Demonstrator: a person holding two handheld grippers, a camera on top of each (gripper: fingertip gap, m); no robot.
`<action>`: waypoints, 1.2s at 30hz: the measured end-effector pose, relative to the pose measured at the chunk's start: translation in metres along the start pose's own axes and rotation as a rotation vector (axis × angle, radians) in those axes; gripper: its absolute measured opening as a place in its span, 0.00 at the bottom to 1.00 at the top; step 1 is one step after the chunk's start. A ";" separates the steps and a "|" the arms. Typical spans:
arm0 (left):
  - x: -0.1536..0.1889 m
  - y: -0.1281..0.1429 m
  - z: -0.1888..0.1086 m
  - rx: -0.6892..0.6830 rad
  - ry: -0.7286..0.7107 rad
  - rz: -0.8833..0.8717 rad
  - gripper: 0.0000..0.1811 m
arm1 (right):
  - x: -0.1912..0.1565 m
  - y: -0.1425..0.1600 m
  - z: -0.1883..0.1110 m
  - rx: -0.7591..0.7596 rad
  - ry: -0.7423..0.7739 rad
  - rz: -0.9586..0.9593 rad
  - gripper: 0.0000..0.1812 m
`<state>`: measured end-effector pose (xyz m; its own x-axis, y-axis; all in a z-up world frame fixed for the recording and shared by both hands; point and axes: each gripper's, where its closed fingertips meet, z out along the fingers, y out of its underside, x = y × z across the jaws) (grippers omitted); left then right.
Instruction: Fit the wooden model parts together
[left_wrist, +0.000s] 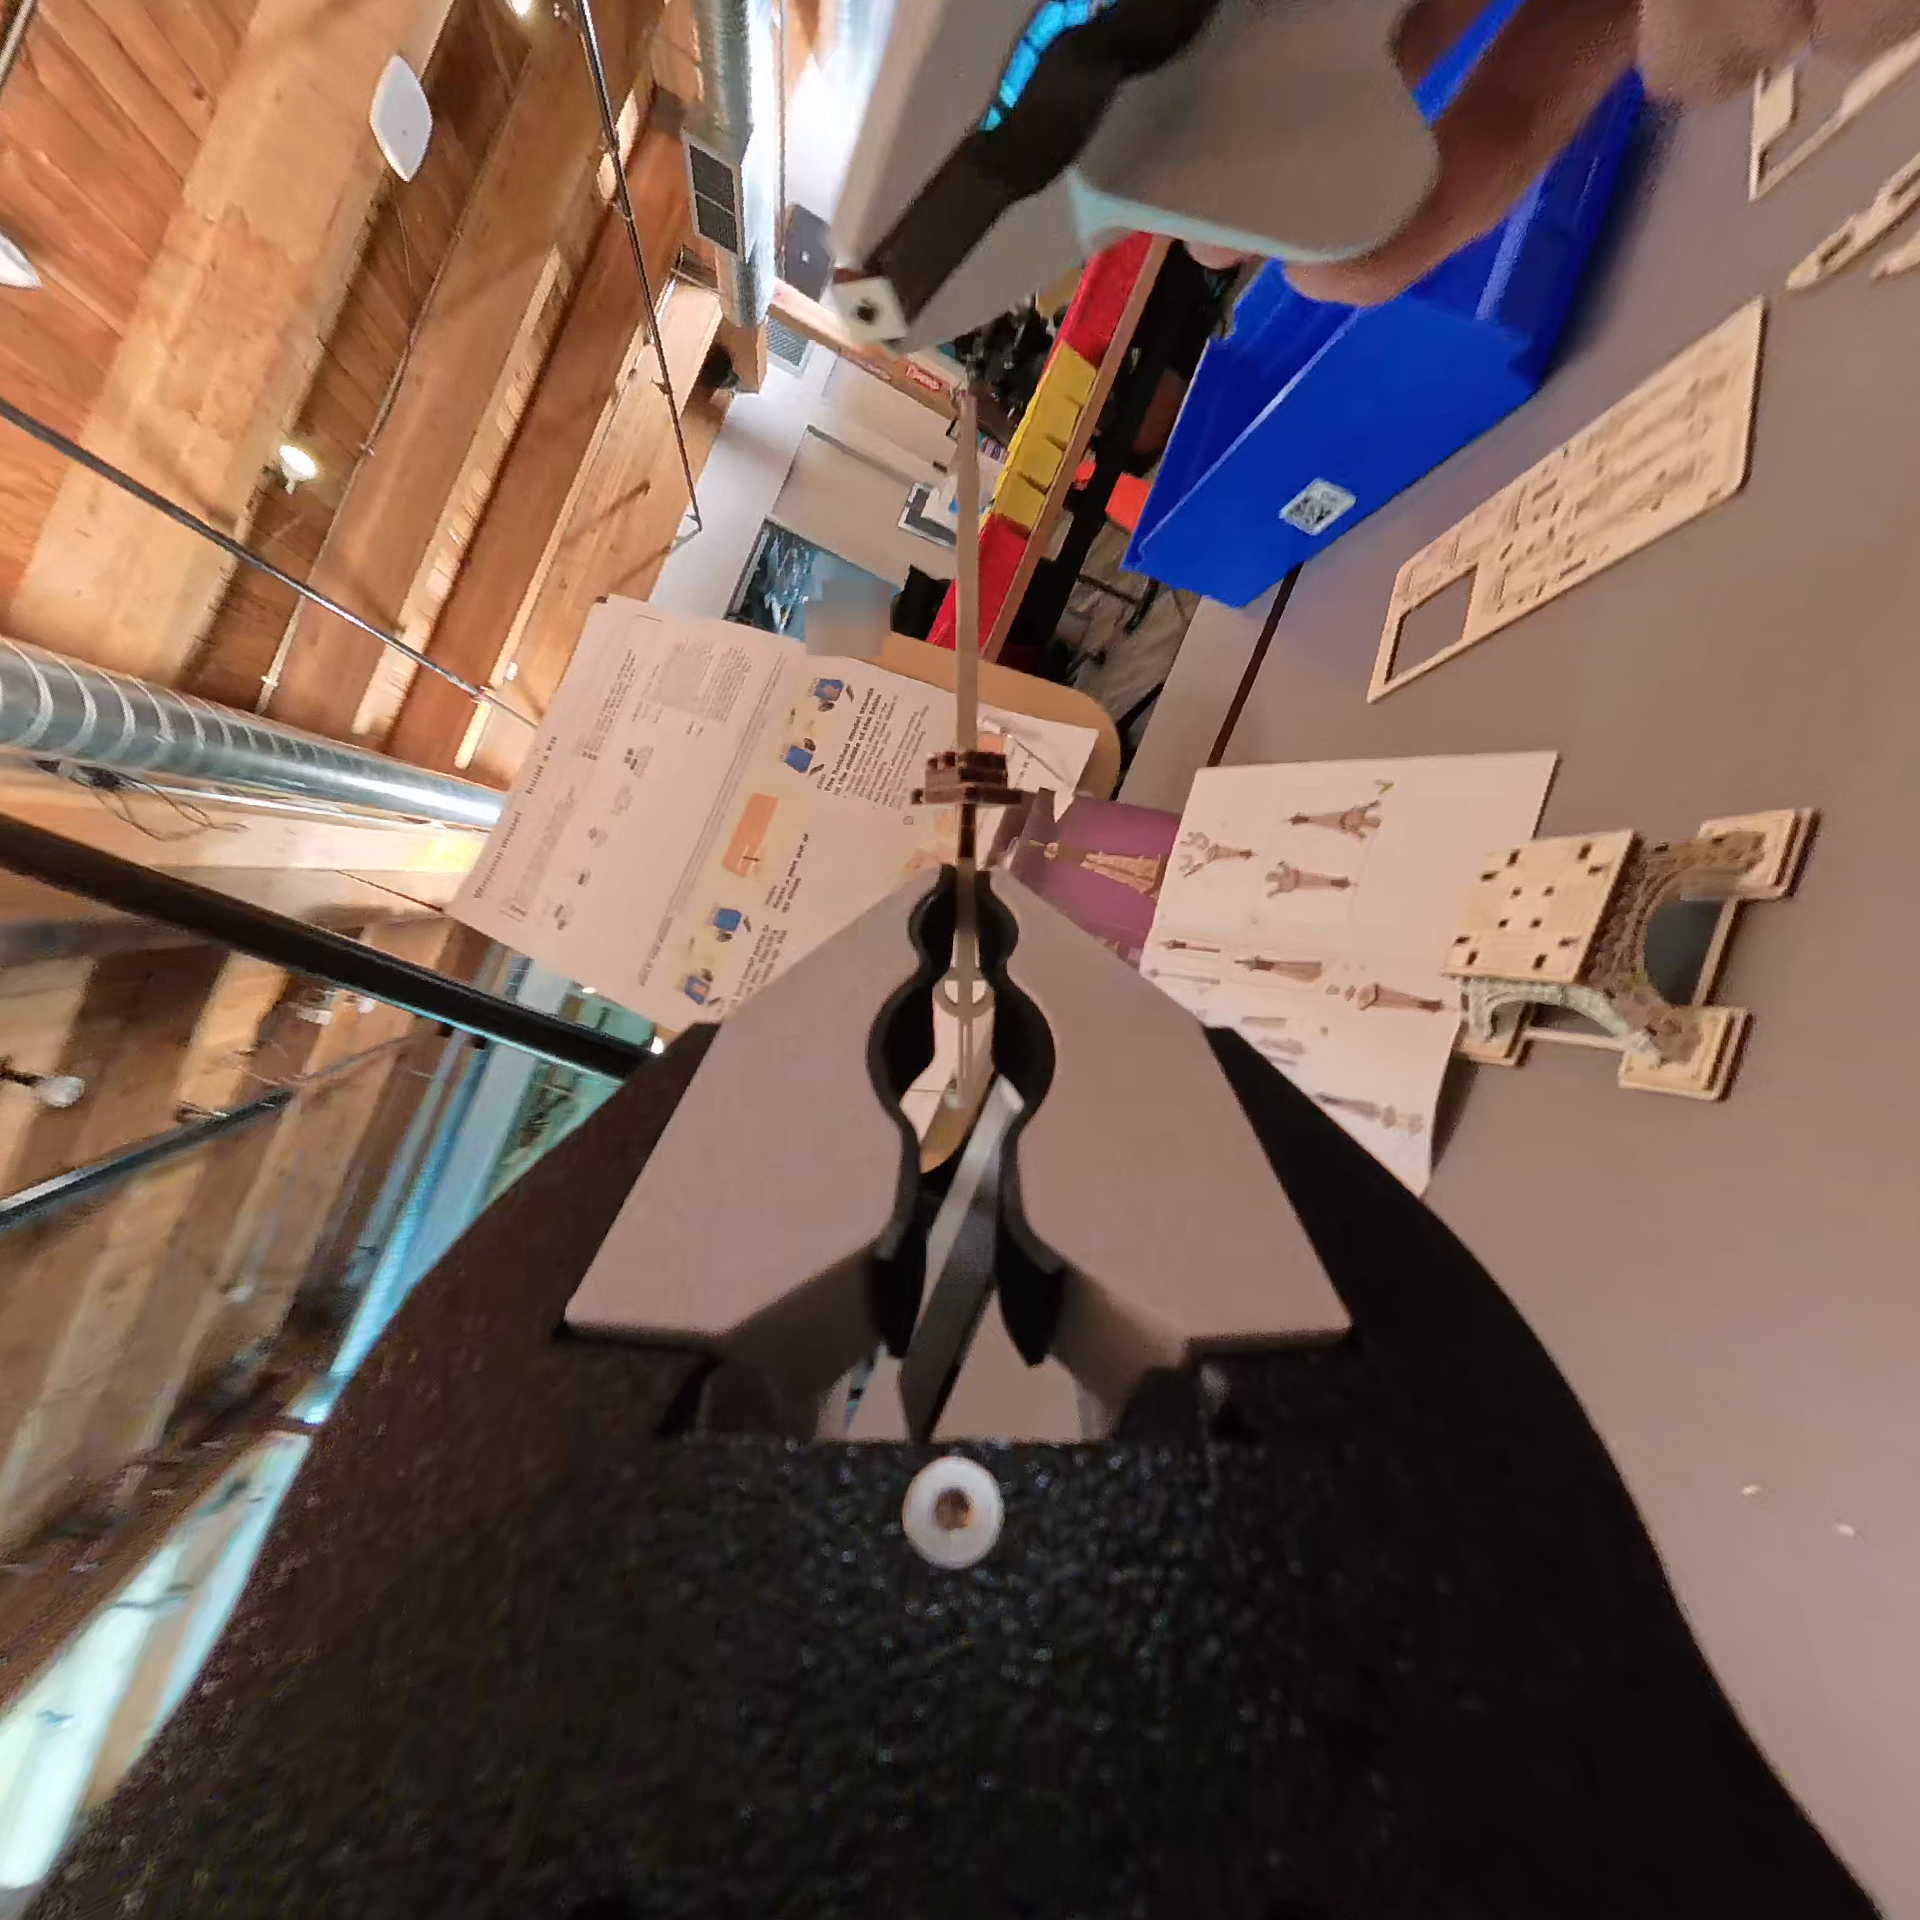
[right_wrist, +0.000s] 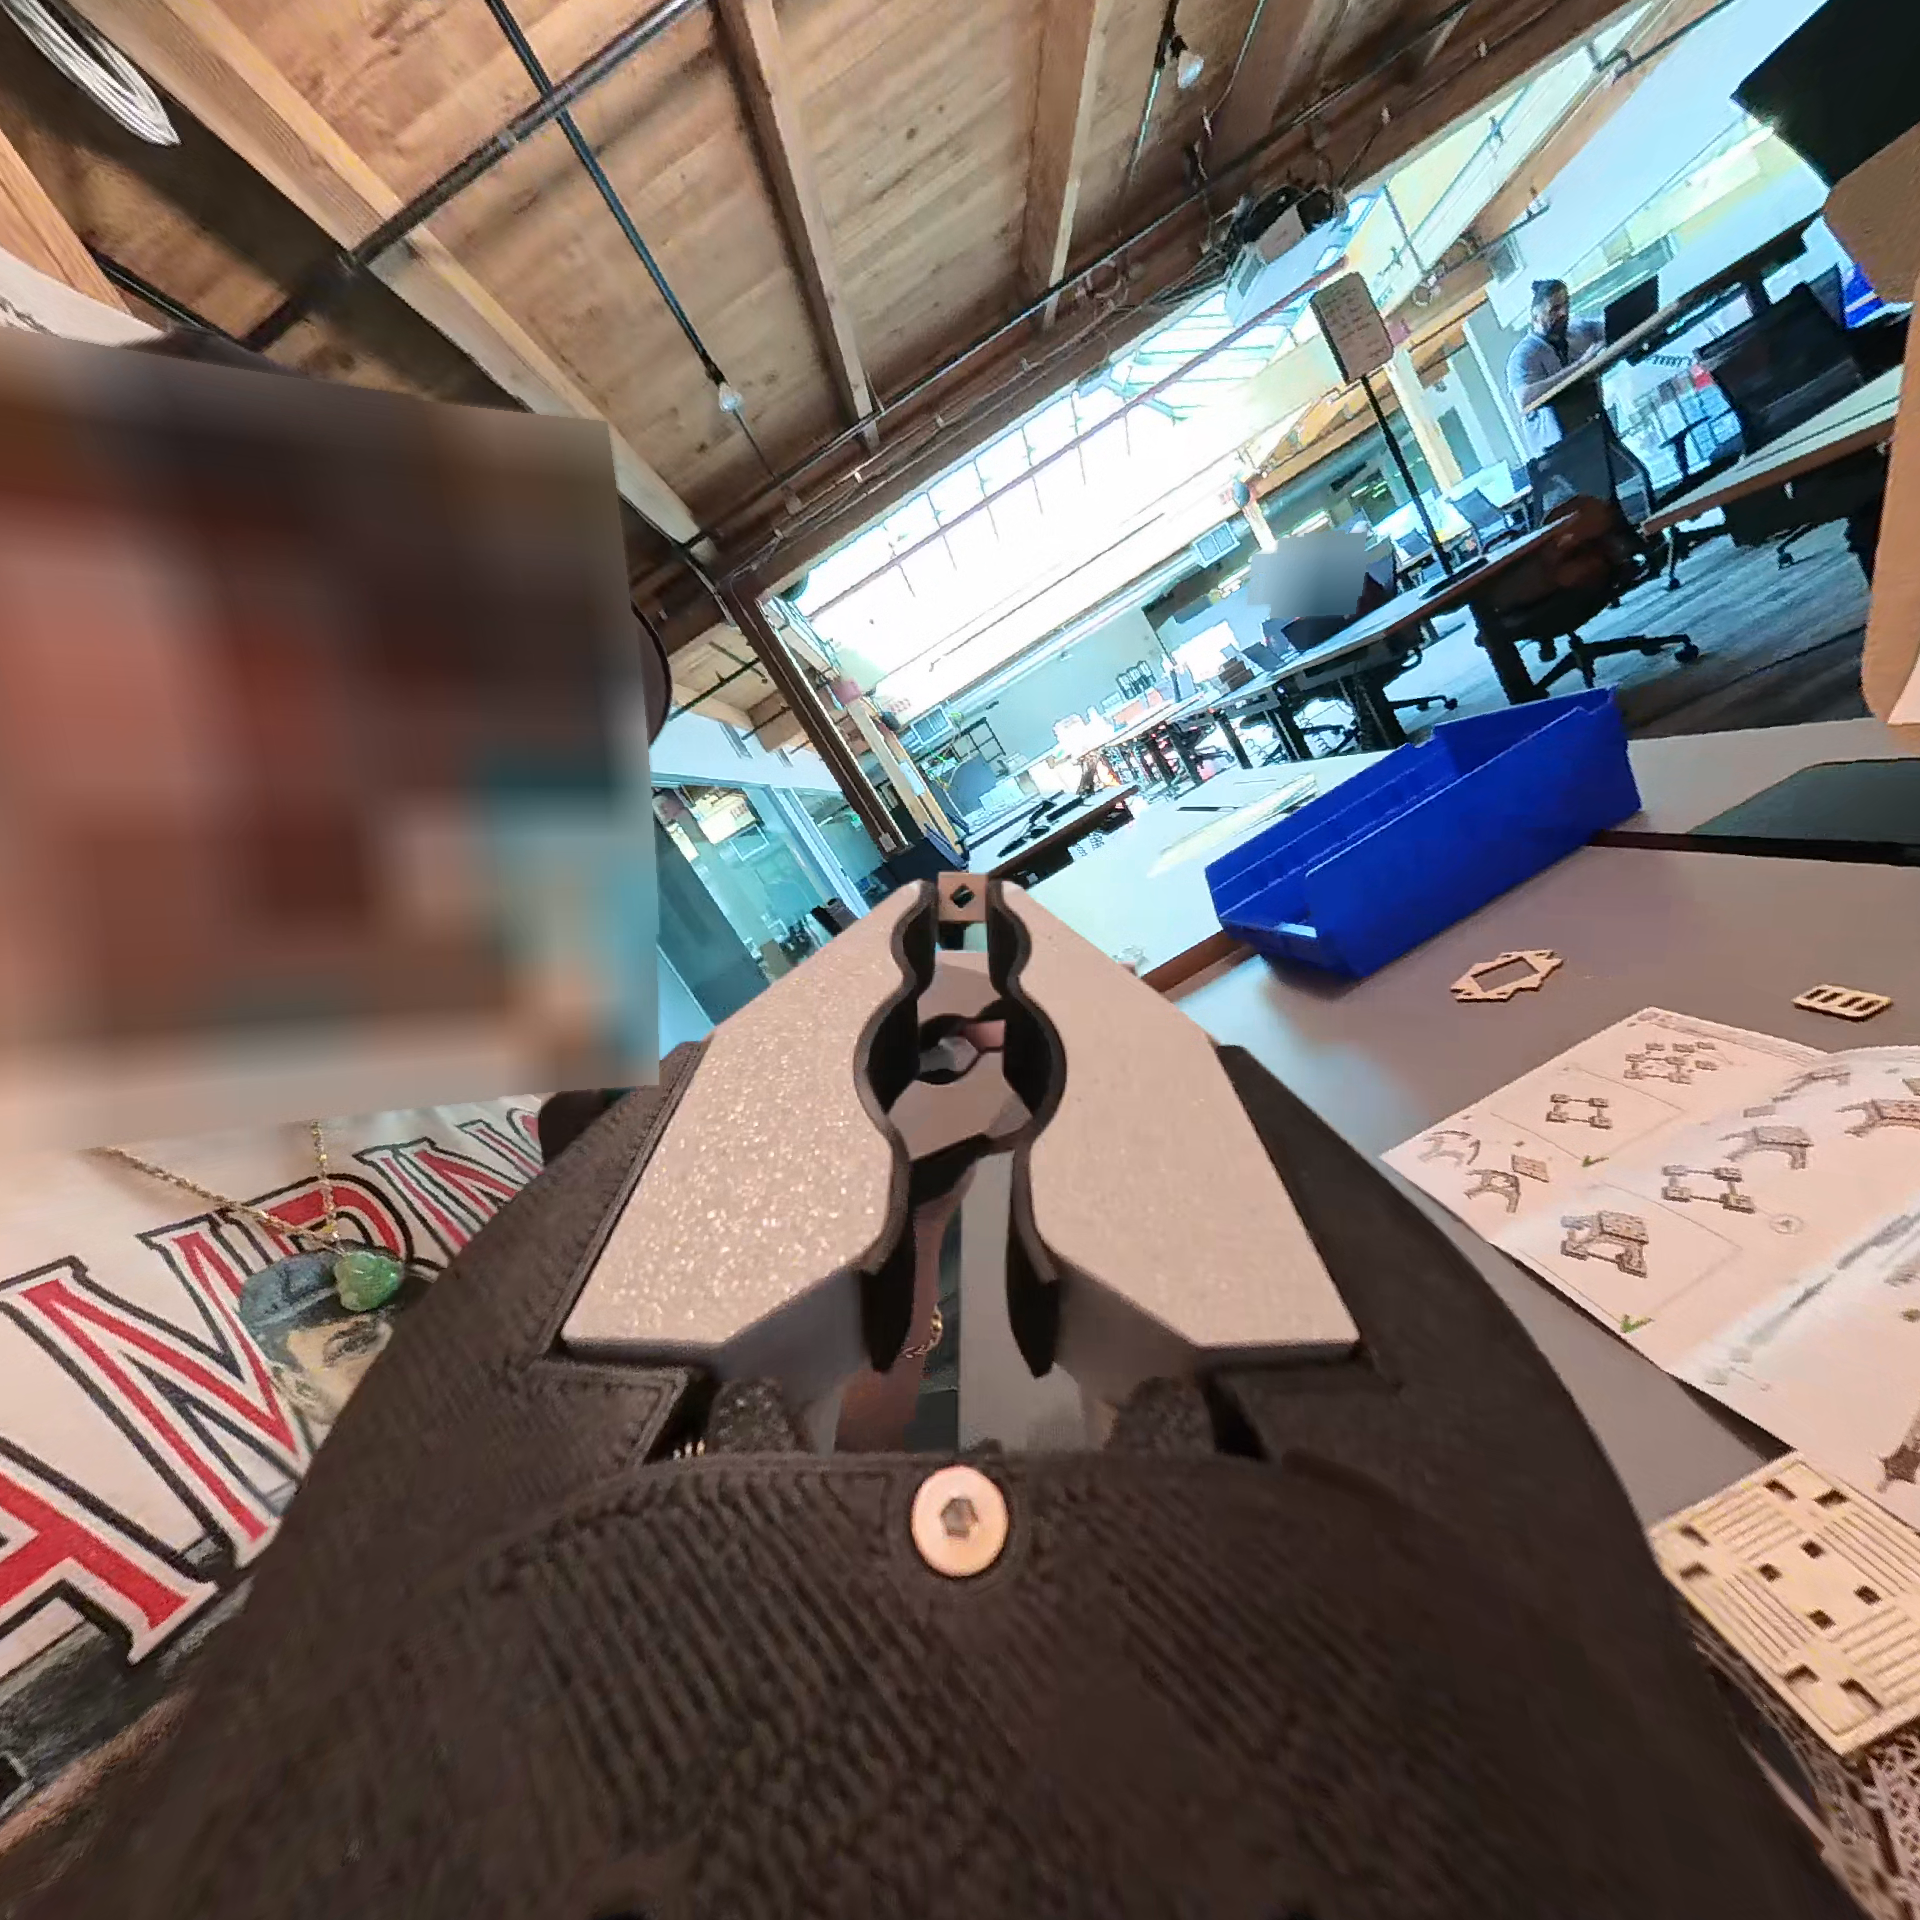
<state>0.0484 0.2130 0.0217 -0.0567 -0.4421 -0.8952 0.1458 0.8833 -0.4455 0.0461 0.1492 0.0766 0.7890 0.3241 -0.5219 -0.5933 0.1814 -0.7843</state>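
Note:
My left gripper (left_wrist: 966, 896) is shut on a thin wooden spire (left_wrist: 968, 582). The spire sticks forward past the fingertips and carries a small stack of dark platforms (left_wrist: 964, 781). My right gripper (right_wrist: 961, 920) is shut on a small square wooden piece with a centre hole (right_wrist: 961, 896). In the left wrist view the right gripper (left_wrist: 906, 296) holds that piece (left_wrist: 865, 309) just above and left of the spire's far tip. The arched wooden tower base (left_wrist: 1621, 935) lies on its side on the grey table (left_wrist: 1662, 1351). One of its perforated platforms shows in the right wrist view (right_wrist: 1808, 1621).
A blue bin (left_wrist: 1351, 416) (right_wrist: 1455, 831) stands at the table's far side. Laser-cut wooden sheets (left_wrist: 1579, 499), instruction sheets (left_wrist: 1330, 935) (right_wrist: 1714, 1174) and a folded leaflet (left_wrist: 727, 790) lie there too. Loose wooden bits (right_wrist: 1507, 977) (right_wrist: 1841, 1003) lie near the bin. A person's torso is close on the left.

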 end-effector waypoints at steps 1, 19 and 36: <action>-0.003 -0.001 -0.001 0.019 0.005 -0.043 0.00 | -0.001 -0.001 0.000 0.002 -0.003 -0.004 0.03; -0.002 -0.009 -0.007 0.095 0.109 -0.222 0.00 | -0.009 -0.001 0.001 0.007 -0.072 -0.060 0.03; 0.007 -0.010 -0.006 0.126 0.183 -0.253 0.00 | -0.002 0.009 -0.005 -0.363 0.138 -0.837 0.04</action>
<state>0.0404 0.2015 0.0196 -0.2817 -0.5992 -0.7494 0.2247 0.7182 -0.6586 0.0404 0.1457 0.0692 0.9641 0.1010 0.2454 0.2470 -0.0031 -0.9690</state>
